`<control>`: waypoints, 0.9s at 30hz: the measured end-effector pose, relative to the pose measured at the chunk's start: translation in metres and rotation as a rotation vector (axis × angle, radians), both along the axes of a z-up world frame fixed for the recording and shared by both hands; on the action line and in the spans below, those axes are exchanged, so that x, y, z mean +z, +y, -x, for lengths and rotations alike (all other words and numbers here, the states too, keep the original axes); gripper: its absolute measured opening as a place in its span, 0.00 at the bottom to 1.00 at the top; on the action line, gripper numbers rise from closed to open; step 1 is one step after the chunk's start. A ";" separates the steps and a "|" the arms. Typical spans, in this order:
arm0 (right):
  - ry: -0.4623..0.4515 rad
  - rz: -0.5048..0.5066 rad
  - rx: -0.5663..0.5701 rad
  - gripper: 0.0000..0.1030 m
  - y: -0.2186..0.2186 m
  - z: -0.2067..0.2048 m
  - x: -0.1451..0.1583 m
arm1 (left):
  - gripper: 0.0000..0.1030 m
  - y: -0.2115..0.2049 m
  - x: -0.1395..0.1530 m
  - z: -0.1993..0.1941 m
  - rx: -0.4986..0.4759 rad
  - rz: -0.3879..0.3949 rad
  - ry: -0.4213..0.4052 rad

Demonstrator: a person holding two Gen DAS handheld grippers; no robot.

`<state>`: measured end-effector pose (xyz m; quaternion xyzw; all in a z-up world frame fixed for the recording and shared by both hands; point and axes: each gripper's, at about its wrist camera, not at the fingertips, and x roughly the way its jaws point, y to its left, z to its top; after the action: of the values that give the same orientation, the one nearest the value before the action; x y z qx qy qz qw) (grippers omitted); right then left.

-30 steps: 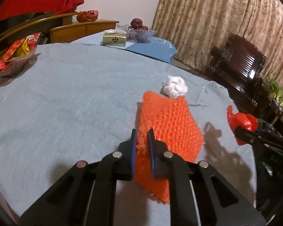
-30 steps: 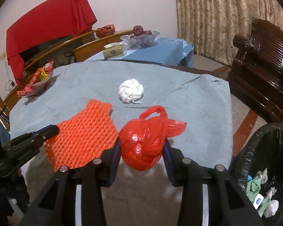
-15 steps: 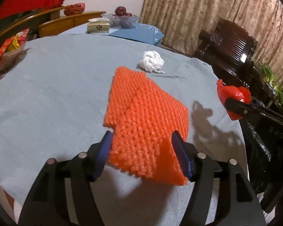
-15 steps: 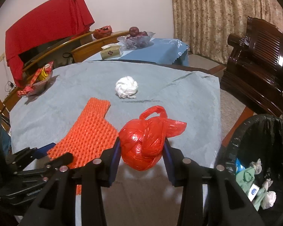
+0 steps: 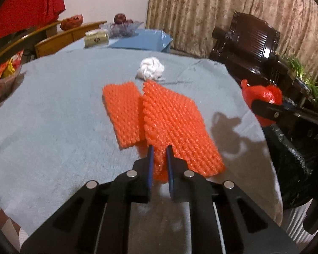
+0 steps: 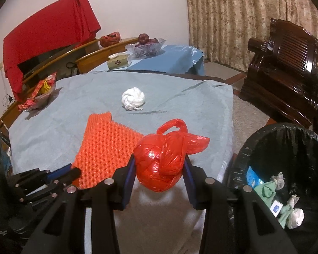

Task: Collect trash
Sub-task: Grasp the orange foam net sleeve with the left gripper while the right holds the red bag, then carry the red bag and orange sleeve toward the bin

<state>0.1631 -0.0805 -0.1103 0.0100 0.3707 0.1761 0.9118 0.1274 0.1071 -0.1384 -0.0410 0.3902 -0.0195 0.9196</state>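
Observation:
My left gripper (image 5: 159,150) is shut on the near edge of an orange foam net sheet (image 5: 171,122) that lies on the grey tablecloth (image 5: 53,116); it also shows in the right wrist view (image 6: 106,146). My right gripper (image 6: 160,165) is shut on a knotted red plastic bag (image 6: 161,158), held above the table's right edge; the bag shows in the left wrist view (image 5: 262,97). A white balled-up bag (image 6: 133,98) lies farther back on the table. A black-lined trash bin (image 6: 286,169) with several pieces of trash stands at the right, beside the table.
A bowl of red snack packets (image 6: 37,97) sits at the table's left edge. Behind are a tissue box (image 6: 118,61) and a fruit bowl (image 6: 145,46) on a blue table. A dark wooden armchair (image 6: 286,67) stands at the right.
My left gripper was shut on the orange sheet, opened half a second ago, and is now shut on its near edge again. My right gripper has carried the red bag nearer the bin.

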 end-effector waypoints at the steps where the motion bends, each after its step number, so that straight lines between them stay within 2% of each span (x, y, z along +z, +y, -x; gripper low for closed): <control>1: -0.002 -0.001 -0.001 0.40 -0.001 0.001 0.001 | 0.10 -0.002 0.004 0.003 -0.004 0.000 -0.015; 8: -0.018 -0.006 -0.013 0.40 -0.009 0.011 0.008 | 0.10 -0.019 0.020 0.011 -0.048 0.011 -0.054; 27: -0.122 -0.043 -0.083 0.40 -0.055 0.037 0.056 | 0.10 -0.058 0.072 0.008 -0.109 0.014 -0.152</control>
<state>0.1259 -0.1353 -0.0539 0.0341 0.3098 0.1462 0.9389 0.1189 0.0493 -0.0669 -0.0243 0.3209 -0.0752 0.9438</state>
